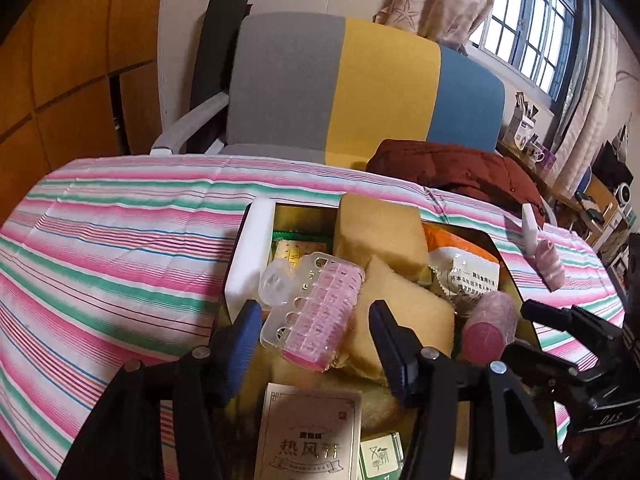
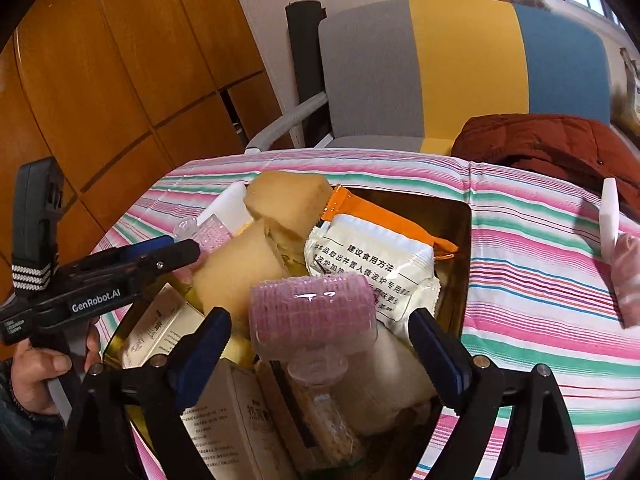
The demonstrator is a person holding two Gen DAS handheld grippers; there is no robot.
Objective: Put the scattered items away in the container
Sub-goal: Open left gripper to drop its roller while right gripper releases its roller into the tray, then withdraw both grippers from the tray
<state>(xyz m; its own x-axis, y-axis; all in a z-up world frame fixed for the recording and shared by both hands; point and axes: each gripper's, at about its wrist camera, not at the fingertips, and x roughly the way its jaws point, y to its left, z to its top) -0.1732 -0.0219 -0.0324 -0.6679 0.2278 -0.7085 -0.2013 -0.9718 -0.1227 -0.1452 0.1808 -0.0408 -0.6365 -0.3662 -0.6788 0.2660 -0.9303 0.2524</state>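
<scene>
A gold tin (image 2: 469, 236) on the striped cloth is piled with yellow sponges (image 2: 240, 268), a white snack packet (image 2: 372, 268), an orange packet and paper boxes. In the left wrist view my left gripper (image 1: 316, 310) is open over the pile, and a pink hair roller in a clear clip (image 1: 316, 312) lies between its fingers. My right gripper (image 2: 320, 316) is open wide around a second pink roller (image 2: 312, 312), with a gap on each side. This second roller (image 1: 488, 328) also shows in the left view, beside the right gripper (image 1: 524, 328).
Outside the tin, to the right on the cloth, lie a white block (image 2: 609, 220) and another pink roller (image 2: 628, 280). A dark red jacket (image 2: 540, 140) lies at the far edge, before a grey, yellow and blue chair (image 2: 440, 68). A hand (image 2: 36, 372) holds the left gripper's handle.
</scene>
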